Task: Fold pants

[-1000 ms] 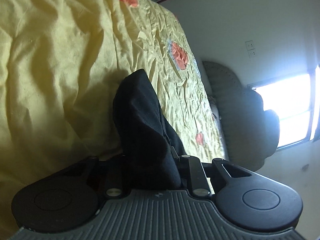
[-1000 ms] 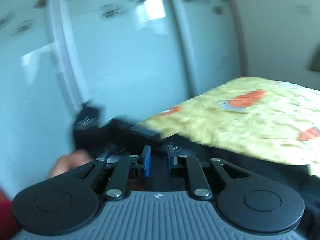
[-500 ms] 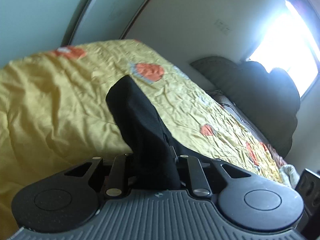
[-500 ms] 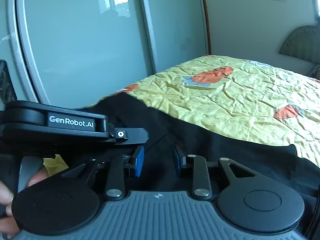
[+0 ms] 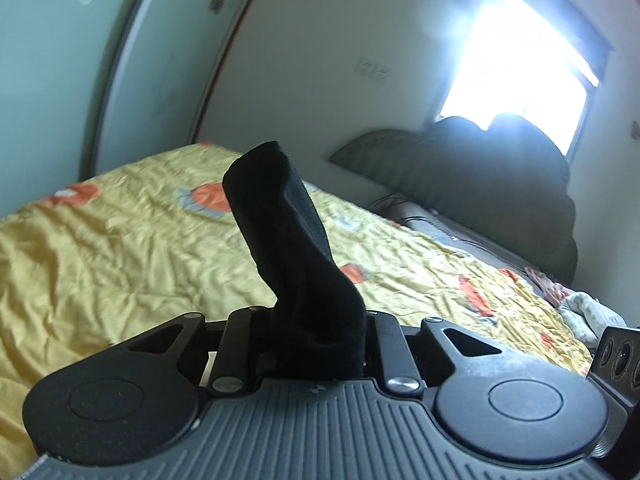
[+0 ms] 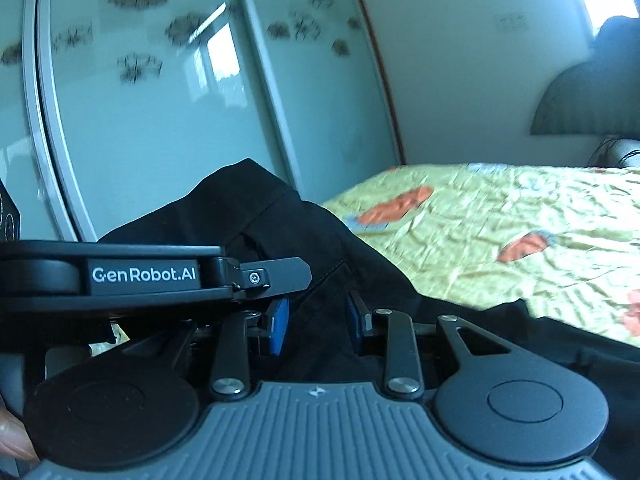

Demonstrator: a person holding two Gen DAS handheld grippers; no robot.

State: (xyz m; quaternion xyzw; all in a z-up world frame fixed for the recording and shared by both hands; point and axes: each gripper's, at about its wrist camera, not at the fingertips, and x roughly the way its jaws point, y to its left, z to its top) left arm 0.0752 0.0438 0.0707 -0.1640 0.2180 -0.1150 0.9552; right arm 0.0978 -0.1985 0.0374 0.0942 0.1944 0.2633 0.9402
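In the left wrist view, the left tool [image 5: 320,344] is clamped on a bunched fold of the black pants [image 5: 288,256]. The cloth fills the narrow gap between its two arms and hides the pads. From there the fold stands up stiffly toward 11 o'clock, above the bed [image 5: 100,248].

In the right wrist view, the right tool [image 6: 316,320] has its blue pads [image 6: 278,324] standing a moderate way apart. Black pants [image 6: 248,216] cloth with a stitched seam lies in the gap between them. Whether the pads press on it cannot be told, so the grip is uncertain. At 9 o'clock of that tool, the left tool [image 6: 280,276] crosses the picture side-on. It bears white lettering, and its tip lies against the same dark cloth. A fingertip [image 6: 14,440] shows at 8 o'clock, at the picture's edge.

Past the tools the pants rise in a hump toward 12 o'clock. They also trail off toward 3 o'clock along the near edge of the bed.

The bed wears a crumpled yellow cover [image 6: 500,216] with orange patches. Behind it, at 10 o'clock, stand sliding doors [image 6: 160,120] of pale frosted glass with dark flower prints. At 2 o'clock a dark padded headboard [image 5: 500,176] sits against the white wall. Above it is a bright window [image 5: 528,56].
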